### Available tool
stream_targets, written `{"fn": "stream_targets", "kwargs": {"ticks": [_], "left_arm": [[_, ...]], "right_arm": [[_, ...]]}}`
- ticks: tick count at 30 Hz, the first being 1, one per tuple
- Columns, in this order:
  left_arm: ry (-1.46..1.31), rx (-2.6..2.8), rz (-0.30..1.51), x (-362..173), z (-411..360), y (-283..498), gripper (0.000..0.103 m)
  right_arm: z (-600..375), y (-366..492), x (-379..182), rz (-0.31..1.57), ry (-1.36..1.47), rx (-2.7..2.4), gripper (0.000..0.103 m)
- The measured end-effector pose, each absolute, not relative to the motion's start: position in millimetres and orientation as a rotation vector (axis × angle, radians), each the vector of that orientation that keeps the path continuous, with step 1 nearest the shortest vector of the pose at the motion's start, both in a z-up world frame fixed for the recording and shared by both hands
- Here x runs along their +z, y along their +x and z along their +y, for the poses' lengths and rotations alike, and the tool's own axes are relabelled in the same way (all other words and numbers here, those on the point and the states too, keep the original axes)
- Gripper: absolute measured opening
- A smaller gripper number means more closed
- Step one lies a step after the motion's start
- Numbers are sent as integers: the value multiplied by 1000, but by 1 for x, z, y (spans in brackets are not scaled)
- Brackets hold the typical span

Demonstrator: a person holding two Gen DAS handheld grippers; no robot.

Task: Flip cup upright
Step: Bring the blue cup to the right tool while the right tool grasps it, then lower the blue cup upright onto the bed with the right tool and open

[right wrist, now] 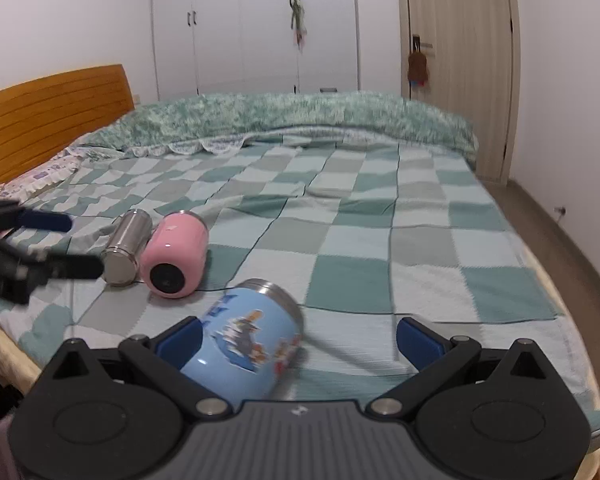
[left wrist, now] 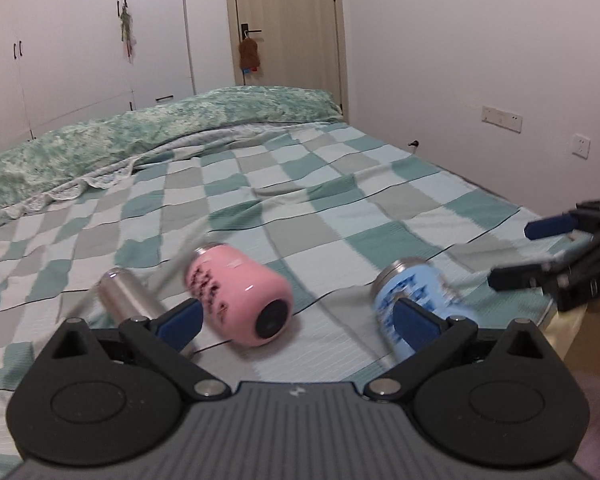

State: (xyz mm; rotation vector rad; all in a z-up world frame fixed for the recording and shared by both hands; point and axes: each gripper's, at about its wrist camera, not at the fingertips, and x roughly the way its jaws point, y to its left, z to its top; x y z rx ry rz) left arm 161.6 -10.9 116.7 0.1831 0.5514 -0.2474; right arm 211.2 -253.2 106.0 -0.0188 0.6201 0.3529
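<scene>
Here, a bed (right wrist: 380,240) with a green-and-white checked cover fills a white-walled room, a wooden headboard (right wrist: 52,120), a wardrobe (right wrist: 256,24) and a door (right wrist: 460,60) beyond. The pink cup (left wrist: 240,300), the blue cup (right wrist: 244,344) and a steel cup (right wrist: 126,246) lie on their sides near the bed's edge. The left gripper (left wrist: 296,320) and right gripper (right wrist: 300,340) have fingers spread wide, holding nothing; the blue cup lies between the right gripper's fingers.
</scene>
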Motion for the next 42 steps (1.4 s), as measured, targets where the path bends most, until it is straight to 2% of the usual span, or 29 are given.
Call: {"fn": "stream_targets", "kwargs": {"ticks": [21,27,29,37,42], "left_arm": [[137,-241,580,64,39,173,103],[122,-237,577,62,40,171,103],[121,-236,578,62,40,170,103],[116,-227,577,64,38,165,103],[101,-219,548,67,37,155,103]], "right_arm": [[-193,308,53,1037,179,212,102],[-194,317,35,1112,239,215,90],[-193,315,34,1110,244,231,87],[-196,298,40,1028,233,275,86],[-197,271,56,865,168,325,85]]}}
